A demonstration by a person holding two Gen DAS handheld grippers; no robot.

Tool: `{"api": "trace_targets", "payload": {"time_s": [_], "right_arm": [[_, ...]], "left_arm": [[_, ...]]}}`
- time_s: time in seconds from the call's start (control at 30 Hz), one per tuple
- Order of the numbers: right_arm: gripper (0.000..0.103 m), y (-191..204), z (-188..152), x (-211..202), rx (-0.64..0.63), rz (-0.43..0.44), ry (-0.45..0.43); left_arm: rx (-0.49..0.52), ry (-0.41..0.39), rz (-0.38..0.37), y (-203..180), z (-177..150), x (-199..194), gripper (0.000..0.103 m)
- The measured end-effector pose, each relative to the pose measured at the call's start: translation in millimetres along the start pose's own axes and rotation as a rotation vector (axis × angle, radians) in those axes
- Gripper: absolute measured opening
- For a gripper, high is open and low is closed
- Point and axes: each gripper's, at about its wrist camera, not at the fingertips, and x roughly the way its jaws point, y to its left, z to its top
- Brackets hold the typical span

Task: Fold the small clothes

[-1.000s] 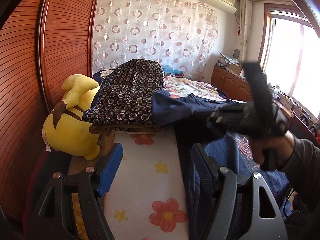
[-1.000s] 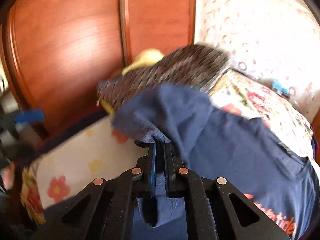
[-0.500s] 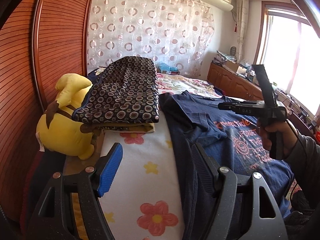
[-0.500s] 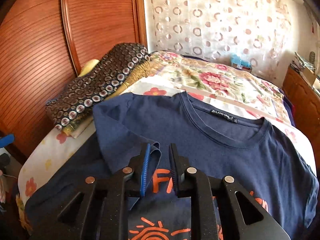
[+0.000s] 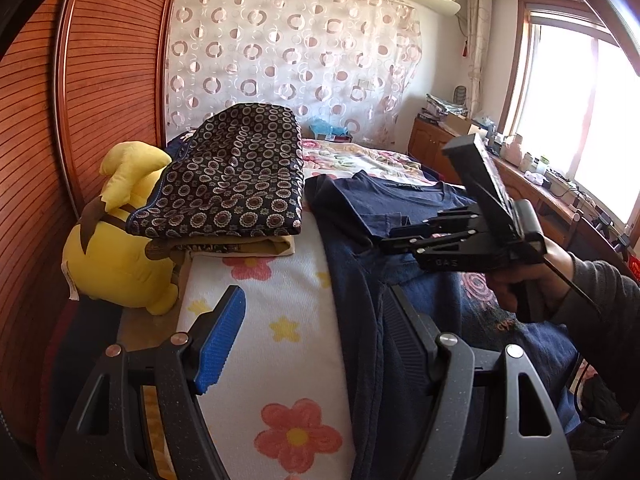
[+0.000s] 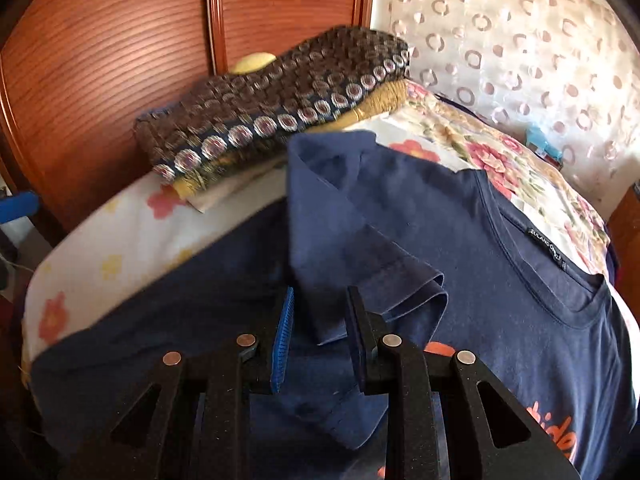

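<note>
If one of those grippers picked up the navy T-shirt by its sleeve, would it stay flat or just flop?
Probably flop: the T-shirt is thin cloth, and its sleeve already lies folded over with soft creases. It likely weighs little, since it drapes loosely over the bed edge. Pushed, it would probably bunch into wrinkles rather than slide whole.

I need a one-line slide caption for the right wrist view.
Open right hand-held gripper above the folded-in sleeve of a navy T-shirt on a floral bed.
</note>
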Motion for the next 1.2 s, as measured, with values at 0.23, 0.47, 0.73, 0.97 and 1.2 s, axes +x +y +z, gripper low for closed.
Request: {"api": "trace_targets", "payload": {"time_s": [0.23,0.47,0.73,0.97,1.2], "right_arm": [[0.003,-34.0,36.1,-5.8,0.098,-0.123,-0.098],[0.003,-90.6,52.6,-12.0,0.247,-0.301,-0.037],[0.022,-79.0,27.3,-26.1,0.267,-0.216,-0.055],[0.022,-31.3,-46.4,-67.4,0.182,-0.041,-0.073],[0.022,-4.4,-76.0,-60.3,0.072,0.01,-0.036]], "left_arm": [[-0.004,0.005,-0.008,-0.7,-3.3,0.4,0.072],[-0.009,0.008,-0.008,0.9,-3.6,0.3,0.072],[0.006,0.014,-0.017,-6.8,-3.6,3.2,0.072],[0.015,0.019,-0.022,-16.9,-3.1,7.1,0.072],[0.026,0.03,-0.026,-24.1,-1.8,11.5,0.072]]}}
